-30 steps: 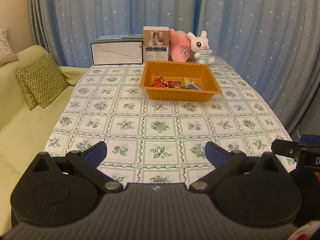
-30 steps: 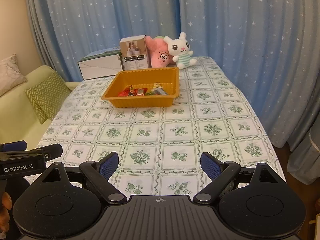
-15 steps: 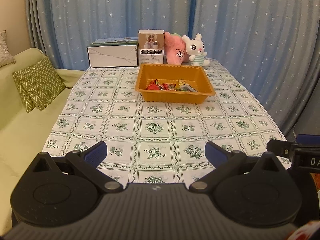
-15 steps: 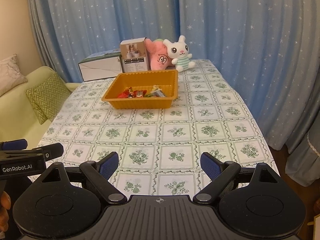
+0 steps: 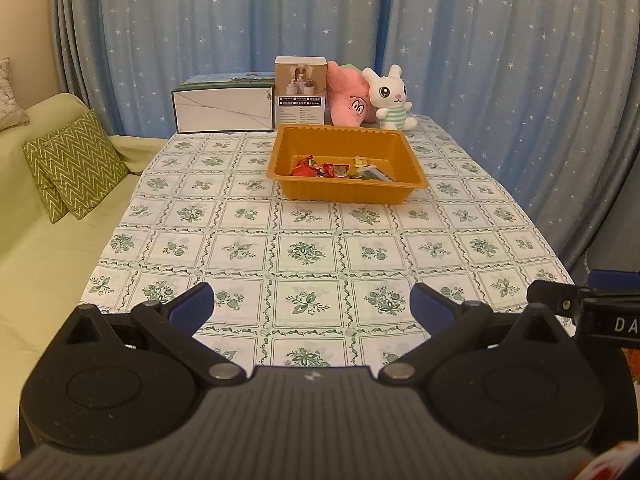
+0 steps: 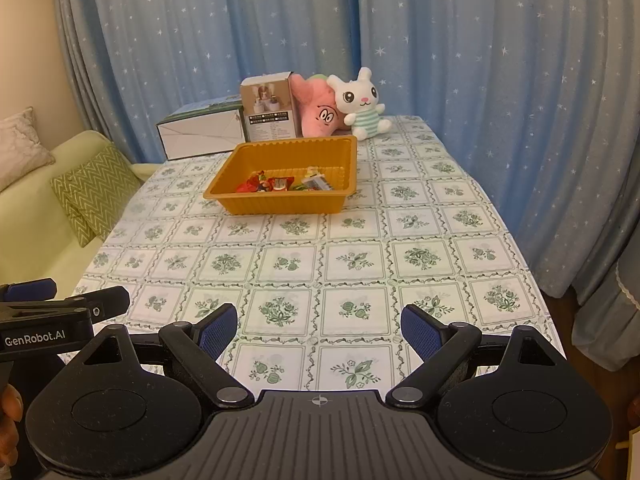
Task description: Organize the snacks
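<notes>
An orange tray (image 5: 348, 193) stands on the far half of the table and holds several small wrapped snacks (image 5: 338, 170). It also shows in the right wrist view (image 6: 280, 204), with the snacks (image 6: 282, 184) lying inside. My left gripper (image 5: 312, 308) is open and empty above the table's near edge, far from the tray. My right gripper (image 6: 318, 326) is open and empty, also near the front edge. Each gripper's tip shows at the side of the other's view.
A white box (image 5: 224, 110), a small product box (image 5: 300, 96), a pink plush (image 5: 348, 98) and a white rabbit plush (image 5: 392, 98) line the table's far end. A green sofa with a zigzag cushion (image 5: 74, 168) is at the left. Blue curtains hang behind and to the right.
Both grippers have drawn back and risen slightly, so the tray looks smaller and farther. Both stay open and empty.
</notes>
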Motion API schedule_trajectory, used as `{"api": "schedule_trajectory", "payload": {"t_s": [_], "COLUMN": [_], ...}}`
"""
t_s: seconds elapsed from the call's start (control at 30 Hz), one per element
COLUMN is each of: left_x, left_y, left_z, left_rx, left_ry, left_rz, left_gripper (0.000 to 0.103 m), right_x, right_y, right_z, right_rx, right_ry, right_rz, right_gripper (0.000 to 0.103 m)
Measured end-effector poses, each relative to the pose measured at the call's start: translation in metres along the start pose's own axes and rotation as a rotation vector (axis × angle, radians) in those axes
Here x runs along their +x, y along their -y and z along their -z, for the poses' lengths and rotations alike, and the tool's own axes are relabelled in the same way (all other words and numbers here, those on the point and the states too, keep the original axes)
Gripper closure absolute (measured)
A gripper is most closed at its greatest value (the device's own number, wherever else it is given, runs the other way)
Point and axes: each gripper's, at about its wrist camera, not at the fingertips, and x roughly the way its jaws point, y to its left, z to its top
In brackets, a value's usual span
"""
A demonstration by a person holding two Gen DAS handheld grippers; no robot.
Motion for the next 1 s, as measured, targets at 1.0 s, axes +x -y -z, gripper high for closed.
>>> {"api": "schedule_trajectory", "payload": {"t_s": [1.0], "left_x": [0.0009], "left_y": [0.0028], "left_z": [-0.0003], "left_rx": [-0.001], "left_ry": [-0.001], "left_rz": [0.001], "left_gripper": [0.000], "right_x": [0.0003], "right_y": [-0.0003], "right_z": [0.0004], "right_rx": [0.005], "right_ry": [0.000], "right_rz": [-0.001], "right_gripper": [0.015]}}
